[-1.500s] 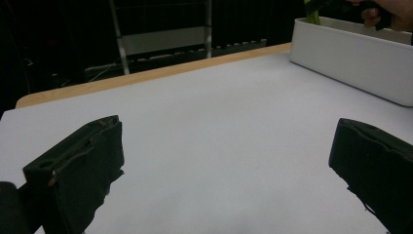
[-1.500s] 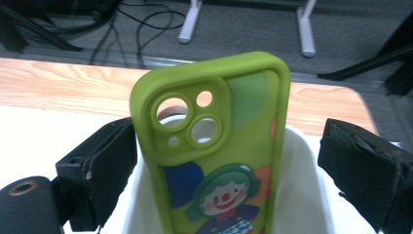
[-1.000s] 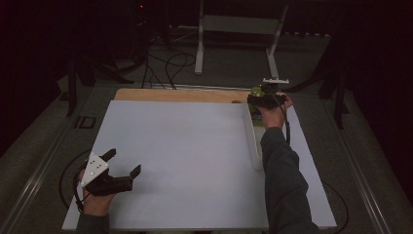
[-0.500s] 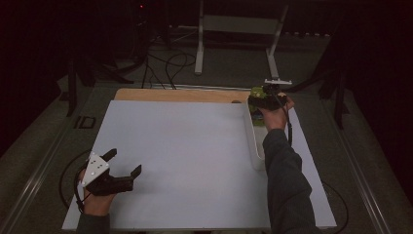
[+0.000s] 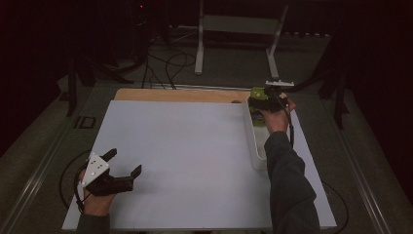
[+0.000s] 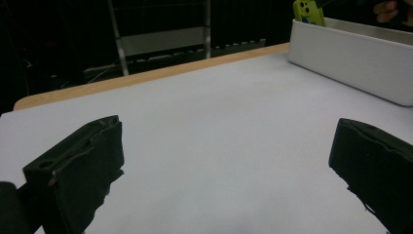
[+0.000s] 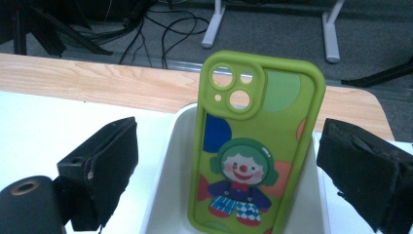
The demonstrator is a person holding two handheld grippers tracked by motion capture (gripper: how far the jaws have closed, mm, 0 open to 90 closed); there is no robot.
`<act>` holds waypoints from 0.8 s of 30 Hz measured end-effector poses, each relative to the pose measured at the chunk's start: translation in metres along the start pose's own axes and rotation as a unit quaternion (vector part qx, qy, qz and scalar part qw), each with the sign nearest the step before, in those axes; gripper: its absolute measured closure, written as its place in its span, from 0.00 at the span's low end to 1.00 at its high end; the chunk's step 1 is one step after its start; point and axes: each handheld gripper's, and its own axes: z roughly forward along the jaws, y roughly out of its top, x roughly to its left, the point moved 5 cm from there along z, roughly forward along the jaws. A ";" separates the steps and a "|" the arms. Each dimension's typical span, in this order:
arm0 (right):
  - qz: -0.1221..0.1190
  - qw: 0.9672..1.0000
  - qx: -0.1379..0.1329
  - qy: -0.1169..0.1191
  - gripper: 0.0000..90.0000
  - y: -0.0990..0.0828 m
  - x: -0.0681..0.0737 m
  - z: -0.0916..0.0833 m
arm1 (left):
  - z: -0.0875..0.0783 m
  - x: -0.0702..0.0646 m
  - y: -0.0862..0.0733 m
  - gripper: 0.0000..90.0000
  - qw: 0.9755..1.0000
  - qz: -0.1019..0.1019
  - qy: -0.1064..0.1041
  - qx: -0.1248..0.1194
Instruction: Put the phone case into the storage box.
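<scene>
Nothing moved; both tongs (image 5: 124, 162) (image 7: 229, 165) gape, empty; phone case (image 7: 255, 146) bottom cut off.

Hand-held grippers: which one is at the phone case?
The right hand-held gripper: its open jaws flank the green clown phone case standing in the white bin. The left hand-held gripper sits open over bare table, far away.

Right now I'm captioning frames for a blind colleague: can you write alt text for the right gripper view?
A green phone case printed with a clown stands upright in a white bin, between the open black jaws of the right claw, which do not touch it. Behind lie the wooden table edge and floor cables.
</scene>
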 end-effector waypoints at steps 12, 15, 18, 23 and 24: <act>-0.011 1.000 -0.006 0.021 0.09 -0.003 0.007 -0.014 | 0.001 -0.001 0.000 0.00 1.000 0.001 -0.001 0.002; -0.015 1.000 -0.008 0.026 0.09 -0.004 0.009 -0.019 | 0.001 -0.001 0.000 0.00 1.000 0.002 -0.001 0.002; -0.021 0.999 -0.011 0.031 0.09 -0.005 0.011 -0.024 | 0.001 -0.001 0.000 0.00 1.000 0.003 -0.001 0.002; -0.031 0.999 -0.016 0.041 0.09 -0.009 0.015 -0.032 | 0.001 -0.001 0.000 0.00 1.000 0.003 -0.002 0.004; -0.033 0.998 -0.016 0.043 0.09 -0.010 0.016 -0.034 | 0.001 -0.001 0.000 0.00 1.000 0.003 -0.002 0.004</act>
